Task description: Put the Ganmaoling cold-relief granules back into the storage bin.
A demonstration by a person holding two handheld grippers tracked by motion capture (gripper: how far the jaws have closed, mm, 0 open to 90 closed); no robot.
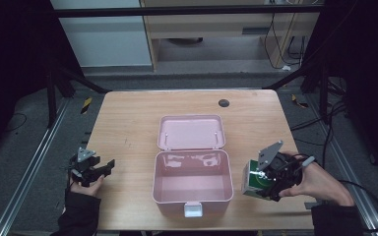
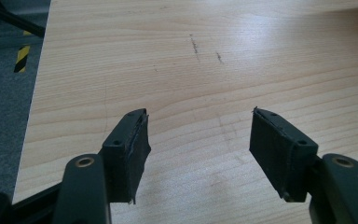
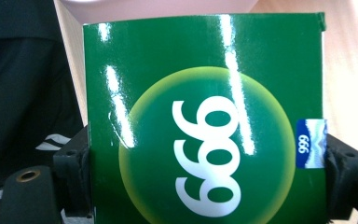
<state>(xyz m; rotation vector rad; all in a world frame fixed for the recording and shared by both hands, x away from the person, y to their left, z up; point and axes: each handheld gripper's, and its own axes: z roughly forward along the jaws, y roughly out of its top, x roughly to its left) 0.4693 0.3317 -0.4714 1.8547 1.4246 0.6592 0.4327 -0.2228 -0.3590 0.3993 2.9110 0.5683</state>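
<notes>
Over table (image 1: 128, 123): green box (image 3: 205, 121) clamped between right claw (image 3: 205, 163) jaws

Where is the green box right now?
In the high view the green box is at the right side of the table, clamped in the right gripper, just right of the open pink case.
</notes>
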